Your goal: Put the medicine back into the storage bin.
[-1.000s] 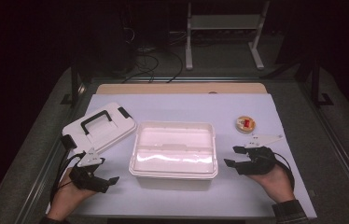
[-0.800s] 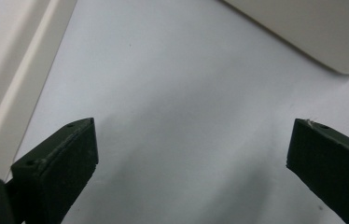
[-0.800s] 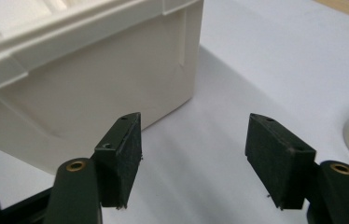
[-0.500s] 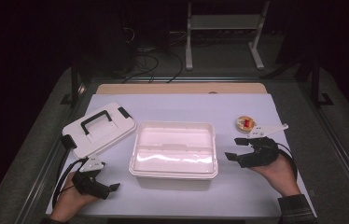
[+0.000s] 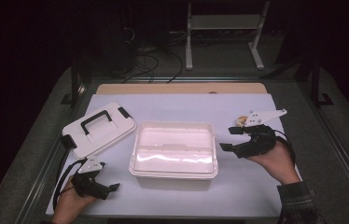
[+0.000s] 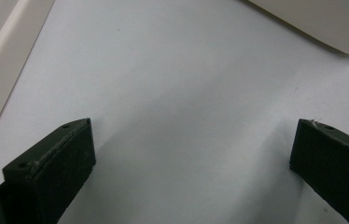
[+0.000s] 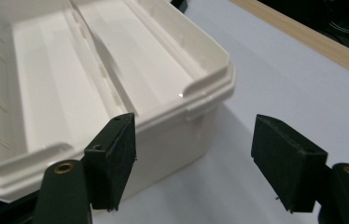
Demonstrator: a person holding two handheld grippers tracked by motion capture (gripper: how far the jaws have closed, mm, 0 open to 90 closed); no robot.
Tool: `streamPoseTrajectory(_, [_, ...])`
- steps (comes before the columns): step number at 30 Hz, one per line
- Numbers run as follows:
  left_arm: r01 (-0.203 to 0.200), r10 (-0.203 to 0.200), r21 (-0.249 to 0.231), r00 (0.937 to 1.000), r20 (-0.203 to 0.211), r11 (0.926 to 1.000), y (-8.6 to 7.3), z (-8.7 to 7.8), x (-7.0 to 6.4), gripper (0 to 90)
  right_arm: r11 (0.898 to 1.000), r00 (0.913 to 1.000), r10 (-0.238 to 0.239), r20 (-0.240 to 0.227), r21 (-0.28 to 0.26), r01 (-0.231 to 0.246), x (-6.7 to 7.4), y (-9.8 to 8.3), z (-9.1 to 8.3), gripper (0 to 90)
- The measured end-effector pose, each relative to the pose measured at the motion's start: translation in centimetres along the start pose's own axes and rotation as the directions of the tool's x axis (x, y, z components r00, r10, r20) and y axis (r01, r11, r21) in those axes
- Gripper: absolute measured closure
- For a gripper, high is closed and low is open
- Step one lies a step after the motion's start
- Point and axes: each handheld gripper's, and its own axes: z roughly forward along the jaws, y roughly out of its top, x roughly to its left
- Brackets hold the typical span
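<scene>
An open white box [image 5: 173, 149] sits in the middle of the table [image 5: 182, 105], its bare inside showing. Its lid [image 5: 99, 128], white with a black handle on top, lies flat on the table just to the left of the box and a little farther back, close to the box's far left corner.

The left tongs [image 5: 109, 189] rest low at the near left corner of the table, near the box's near left corner but apart from it. Their jaws stand wide, having just been opening, with only the bare white table surface between them; in the left gripper view [image 6: 191, 154] a corner of the box shows at the top right.

The right tongs [image 5: 228, 139] hover just to the right of the box, jaws pointing at its right end. They have just been opening to a middling gap and hold nothing. In the right gripper view [image 7: 193, 154] the box's corner [image 7: 182, 93] lies just beyond the left jaw, not between the pads.

A small round reddish thing [image 5: 241, 120] lies on the table just behind the right tongs, partly hidden.
</scene>
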Motion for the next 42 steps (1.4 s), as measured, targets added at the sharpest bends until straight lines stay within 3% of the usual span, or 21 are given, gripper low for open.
streamPoseTrajectory(11, [0.001,-0.001,0.001,1.0000,0.001,1.0000,0.0,0.0,0.0,0.0,0.998,0.9951,-0.069,-0.072,0.011,0.070,1.1,3.3,1.1,33.5])
streamPoseTrajectory(24, [-0.001,0.001,0.002,1.0000,0.001,1.0000,0.0,0.0,0.0,0.0,0.978,0.9730,-0.163,-0.164,0.107,0.181,2.6,7.0,4.2,40.1])
streamPoseTrajectory(30, [-0.001,0.001,0.002,1.0000,0.001,1.0000,0.0,0.0,0.0,0.0,0.958,0.9592,-0.195,-0.205,0.170,0.231,3.3,8.3,5.8,44.6])
streamPoseTrajectory(42, [-0.001,0.001,0.003,1.0000,0.001,1.0000,0.0,0.0,0.0,0.0,0.906,0.9268,-0.257,-0.274,0.265,0.329,5.0,10.1,8.8,55.5])
